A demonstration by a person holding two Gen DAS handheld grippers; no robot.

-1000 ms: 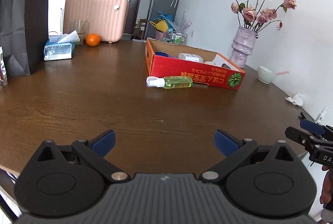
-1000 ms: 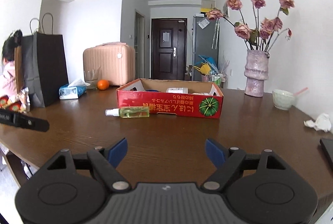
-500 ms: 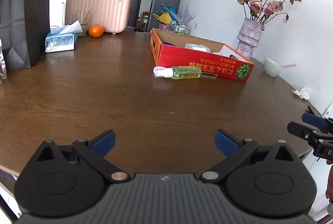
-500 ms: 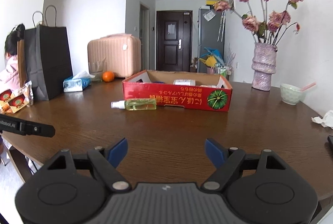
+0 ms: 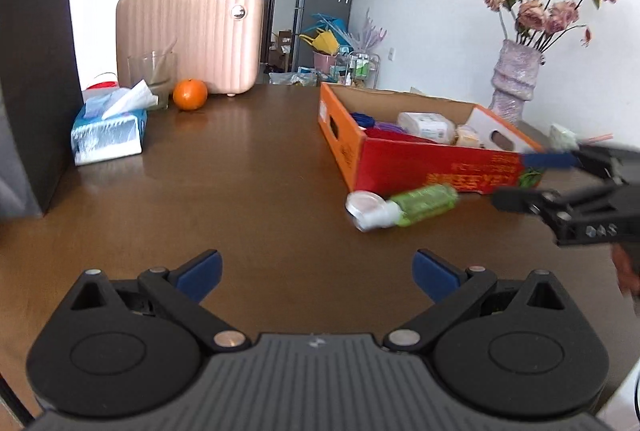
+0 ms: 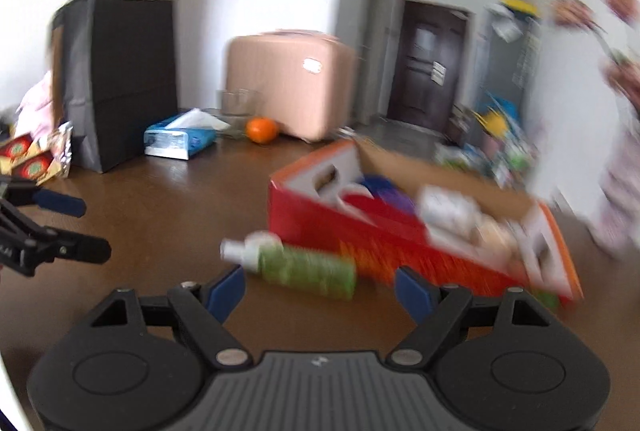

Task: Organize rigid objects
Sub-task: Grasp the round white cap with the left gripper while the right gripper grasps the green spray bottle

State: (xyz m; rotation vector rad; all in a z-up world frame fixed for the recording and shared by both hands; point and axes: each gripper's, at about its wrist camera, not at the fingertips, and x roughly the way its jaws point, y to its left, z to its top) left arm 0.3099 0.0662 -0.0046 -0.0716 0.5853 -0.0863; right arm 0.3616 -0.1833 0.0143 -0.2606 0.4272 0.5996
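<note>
Right gripper (image 6: 319, 290), jaws standing wide and empty, is nearing the green bottle (image 6: 304, 269) at lower centre, likely needing to close around it; left gripper (image 5: 316, 271) is also gaping empty

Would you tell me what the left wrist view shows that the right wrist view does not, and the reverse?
Only the left wrist view shows the vase of flowers sharply, and the right gripper open near the green bottle. Only the right wrist view shows the snack packets beside the black bag, and the left gripper open. Both share the red box, bottle, orange, tissue pack and pink suitcase.
</note>
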